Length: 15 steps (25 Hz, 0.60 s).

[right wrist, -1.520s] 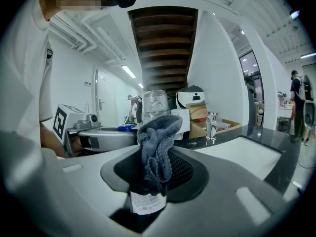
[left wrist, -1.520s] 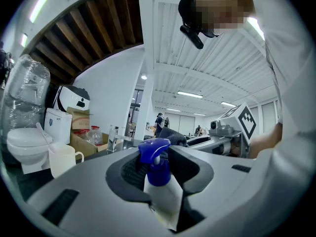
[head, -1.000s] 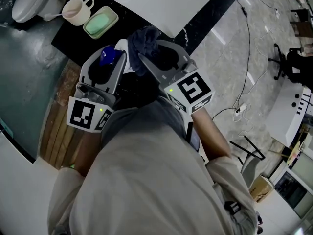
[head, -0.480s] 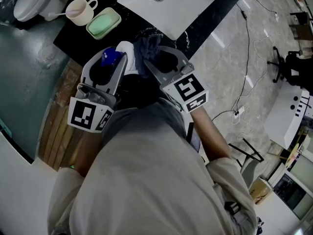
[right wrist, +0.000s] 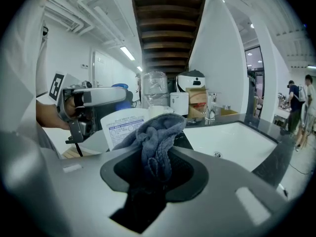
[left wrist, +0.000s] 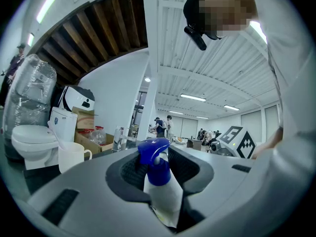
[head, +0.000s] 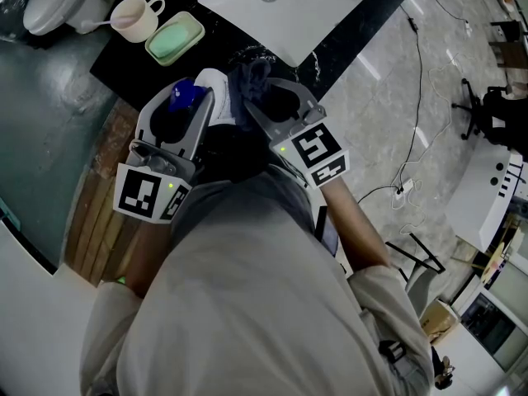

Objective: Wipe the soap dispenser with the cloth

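Versus a second ago: the right gripper [head: 272, 99] has dropped and tipped down a bit, so the cloth [head: 251, 74] sits lower and looks more bunched. More of the soap dispenser [head: 216, 89] shows white beside it. The left gripper [head: 177, 114] hasn't moved. Its jaws sit at the same spread, clamped on the dispenser.

State now:
- The left jaws grip the dispenser by its white body, with the blue pump head [head: 183, 96] sticking up out of them.
- The right jaws are closed on the dark grey-blue cloth, bunched end poking out past the tips.
- The dispenser is held in the air on the person's side of the sink [head: 313, 11], off its near-left corner. The cloth is between dispenser and sink, pressed against the dispenser's side.

Per view:
- Only the head view shows the layout: cup [head: 134, 16] and green soap dish [head: 173, 40] left of the sink, on the black counter [head: 351, 27].
- Only the right gripper view shows the printed label [right wrist: 124, 130] on the dispenser, with the cloth [right wrist: 158, 142] overlapping its lower corner. The sink basin [right wrist: 232, 139] is just right of the cloth.
- The left gripper view looks straight at the pump head [left wrist: 155, 157] and body [left wrist: 163, 196] between its jaws. It shows the cup [left wrist: 71, 157] and not the cloth or the basin.
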Motion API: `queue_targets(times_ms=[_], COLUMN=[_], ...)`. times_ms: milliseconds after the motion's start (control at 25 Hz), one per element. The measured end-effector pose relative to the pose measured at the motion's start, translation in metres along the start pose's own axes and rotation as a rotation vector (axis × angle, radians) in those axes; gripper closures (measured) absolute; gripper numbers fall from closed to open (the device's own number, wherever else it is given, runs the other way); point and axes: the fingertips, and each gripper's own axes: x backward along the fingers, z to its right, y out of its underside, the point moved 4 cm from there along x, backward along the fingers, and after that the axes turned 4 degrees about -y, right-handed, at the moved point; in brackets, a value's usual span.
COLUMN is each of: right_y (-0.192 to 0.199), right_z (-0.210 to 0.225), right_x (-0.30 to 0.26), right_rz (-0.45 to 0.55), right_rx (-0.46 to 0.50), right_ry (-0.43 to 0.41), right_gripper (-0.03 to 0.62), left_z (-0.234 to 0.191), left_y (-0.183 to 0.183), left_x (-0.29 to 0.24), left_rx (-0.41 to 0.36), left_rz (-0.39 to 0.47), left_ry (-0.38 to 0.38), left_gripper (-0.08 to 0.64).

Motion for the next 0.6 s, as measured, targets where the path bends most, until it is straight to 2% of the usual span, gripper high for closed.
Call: queue_targets(times_ms=[600], right_y=[0.016], right_z=[0.005], right_x=[-0.004], right_rz=[-0.062], right_rx=[0.003], right_ry=[-0.007], right_gripper=[0.469], left_z=[-0.001], left_y=[0.0], left_x=[-0.001], left_rx=[0.003], left_rz=[-0.004], left_ry=[-0.005], left_gripper=[0.437])
